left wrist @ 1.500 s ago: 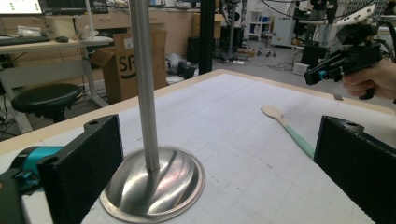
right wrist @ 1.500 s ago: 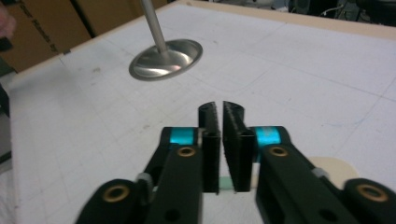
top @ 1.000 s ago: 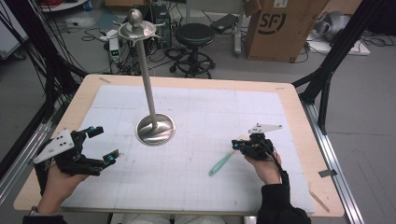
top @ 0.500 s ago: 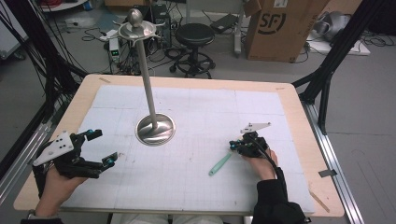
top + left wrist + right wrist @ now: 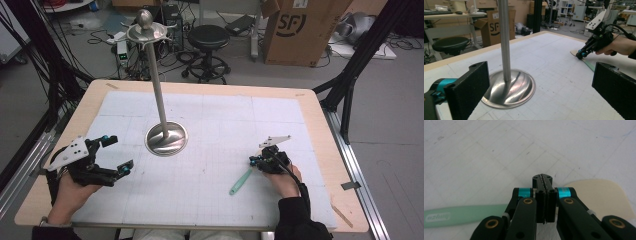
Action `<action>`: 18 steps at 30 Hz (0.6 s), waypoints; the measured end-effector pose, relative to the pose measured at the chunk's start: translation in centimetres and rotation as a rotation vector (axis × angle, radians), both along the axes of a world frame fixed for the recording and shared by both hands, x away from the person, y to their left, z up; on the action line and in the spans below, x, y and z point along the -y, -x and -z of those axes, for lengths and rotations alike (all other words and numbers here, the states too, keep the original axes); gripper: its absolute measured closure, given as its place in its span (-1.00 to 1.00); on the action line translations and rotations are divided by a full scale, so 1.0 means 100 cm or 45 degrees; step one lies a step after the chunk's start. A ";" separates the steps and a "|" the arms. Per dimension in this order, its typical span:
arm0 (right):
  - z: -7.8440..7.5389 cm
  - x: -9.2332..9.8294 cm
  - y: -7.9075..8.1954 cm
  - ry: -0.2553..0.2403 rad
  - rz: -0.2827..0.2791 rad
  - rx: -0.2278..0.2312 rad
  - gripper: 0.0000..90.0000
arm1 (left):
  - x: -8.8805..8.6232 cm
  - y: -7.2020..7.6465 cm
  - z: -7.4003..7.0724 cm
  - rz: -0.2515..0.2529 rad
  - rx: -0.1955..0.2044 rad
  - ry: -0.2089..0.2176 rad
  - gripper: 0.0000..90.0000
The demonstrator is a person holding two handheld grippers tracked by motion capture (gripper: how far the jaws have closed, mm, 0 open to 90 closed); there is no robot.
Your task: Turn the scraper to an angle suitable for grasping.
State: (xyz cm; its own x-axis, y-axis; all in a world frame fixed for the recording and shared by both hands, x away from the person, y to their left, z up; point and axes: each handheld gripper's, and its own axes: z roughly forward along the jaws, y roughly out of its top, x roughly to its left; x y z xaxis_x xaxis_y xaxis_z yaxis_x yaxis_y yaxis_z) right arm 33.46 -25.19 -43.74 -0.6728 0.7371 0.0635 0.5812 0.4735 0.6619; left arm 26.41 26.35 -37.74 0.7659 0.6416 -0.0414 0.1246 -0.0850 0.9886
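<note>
High view: a mint-green spatula [image 5: 241, 181] lies flat on the white gridded mat [image 5: 210, 200], right of centre and toward the near edge, its handle pointing down and to the left. The right gripper [image 5: 260, 161] sits over the spatula's upper end, low to the mat. A second ago this gripper was a little farther up and to the right; it has slid down along the tool and dropped onto it, while the spatula itself has not shifted. In the right gripper view the jaws are pressed together with no gap; the green handle [image 5: 461, 216] runs off to one side and a cream blade [image 5: 604, 197] spreads to the other. They appear clenched on the narrow neck between, though the contact itself is hidden behind the jaws. That suggests the grasp is just made and a lift could follow. Farther left, a tall steel stand [image 5: 166, 138] rises from its round base. The left gripper [image 5: 114, 155] waits near the left edge, unmoved, jaws wide apart and empty.
</note>
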 end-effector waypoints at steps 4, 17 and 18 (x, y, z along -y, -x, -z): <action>0.002 0.006 0.006 -0.045 0.012 -0.010 1.00 | 0.006 -0.005 0.000 0.013 -0.007 -0.002 -0.96; -0.001 0.023 0.036 -0.022 -0.017 0.055 1.00 | 0.015 -0.013 -0.001 0.026 -0.008 -0.007 -0.96; -0.003 0.025 0.040 -0.036 -0.024 0.053 1.00 | 0.015 -0.013 -0.001 0.026 -0.008 -0.007 -0.95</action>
